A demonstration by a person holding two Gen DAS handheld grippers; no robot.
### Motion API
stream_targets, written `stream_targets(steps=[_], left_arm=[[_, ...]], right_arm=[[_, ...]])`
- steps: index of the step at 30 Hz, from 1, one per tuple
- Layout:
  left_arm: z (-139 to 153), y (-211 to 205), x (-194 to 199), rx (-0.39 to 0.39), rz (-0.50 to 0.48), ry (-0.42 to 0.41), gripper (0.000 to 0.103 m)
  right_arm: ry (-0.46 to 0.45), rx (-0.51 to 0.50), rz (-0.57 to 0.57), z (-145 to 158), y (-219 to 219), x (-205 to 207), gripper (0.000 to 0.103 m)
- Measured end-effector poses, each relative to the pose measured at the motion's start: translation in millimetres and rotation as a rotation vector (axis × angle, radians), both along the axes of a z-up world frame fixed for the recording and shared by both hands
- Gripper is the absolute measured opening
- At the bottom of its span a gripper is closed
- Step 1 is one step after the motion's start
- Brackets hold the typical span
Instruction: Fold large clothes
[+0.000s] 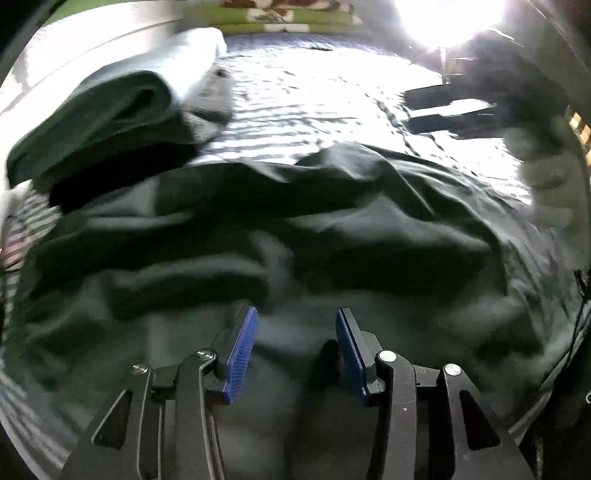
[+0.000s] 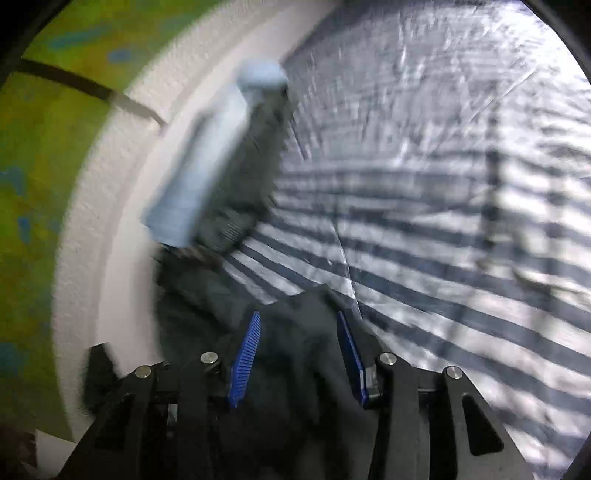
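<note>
A large dark green garment (image 1: 295, 229) lies crumpled across the striped bed sheet (image 1: 314, 103). My left gripper (image 1: 295, 317) hovers over its near part, blue pads apart and nothing pinched between them. In the same view my right gripper (image 1: 424, 107) is at the upper right beyond the garment's far edge, in a person's hand (image 1: 546, 177). Its two fingers stand apart with sheet showing between them. In the right wrist view the right gripper (image 2: 297, 317) is open above a corner of the dark garment (image 2: 288, 369).
A pile of folded clothes sits at the left: a dark green piece (image 1: 103, 110), a grey one (image 2: 255, 166) and a light blue one (image 2: 199, 166). A white border (image 2: 110, 221) and green patterned surface (image 2: 37, 147) run beside the bed. Strong glare (image 1: 450, 18) fills the far right.
</note>
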State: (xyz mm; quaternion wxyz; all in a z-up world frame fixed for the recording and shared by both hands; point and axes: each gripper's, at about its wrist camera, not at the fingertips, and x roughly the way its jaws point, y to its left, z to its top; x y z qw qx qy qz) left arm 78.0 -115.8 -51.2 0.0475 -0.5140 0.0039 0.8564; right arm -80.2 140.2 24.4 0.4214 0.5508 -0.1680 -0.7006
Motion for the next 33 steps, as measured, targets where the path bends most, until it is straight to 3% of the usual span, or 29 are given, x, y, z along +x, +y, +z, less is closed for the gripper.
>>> stream_targets(steps=[4,9,15,19,22,26,29,33], left_arm=[[20.9,5.8,14.8,0.034,0.008,0.028,0.047],[43.0,57.9,32.7,0.023,-0.11,0.099,0.047],[44.8,133.4,53.9,0.047,-0.233,0.107,0.048],[41.7,181.5,67.7,0.074,-0.314,0.095,0.047],[39.5,224.1,81.5,0.052,-0.405,0.094,0.047],[34.5,267.9,92.0,0.056,-0.475,0.073,0.047],[29.7,289.3,97.9,0.055,-0.495,0.058,0.047],[24.1,305.0,109.3,0.026,-0.535,0.053,0.048]], right_arm=[[0.072,0.012,-0.117,53.2,99.0,36.6,0.04],[0.157,0.222,-0.432,92.6,262.7,134.7,0.04],[0.128,0.476,-0.73,86.1,398.8,249.6,0.04],[0.012,0.463,-0.842,55.2,462.1,294.8,0.04],[-0.038,0.381,-0.896,34.5,474.4,314.9,0.04],[0.04,0.248,-0.824,33.8,438.7,317.4,0.041],[0.108,0.303,-0.674,34.5,383.6,307.3,0.04],[0.269,0.512,-0.483,34.1,313.3,307.3,0.041]])
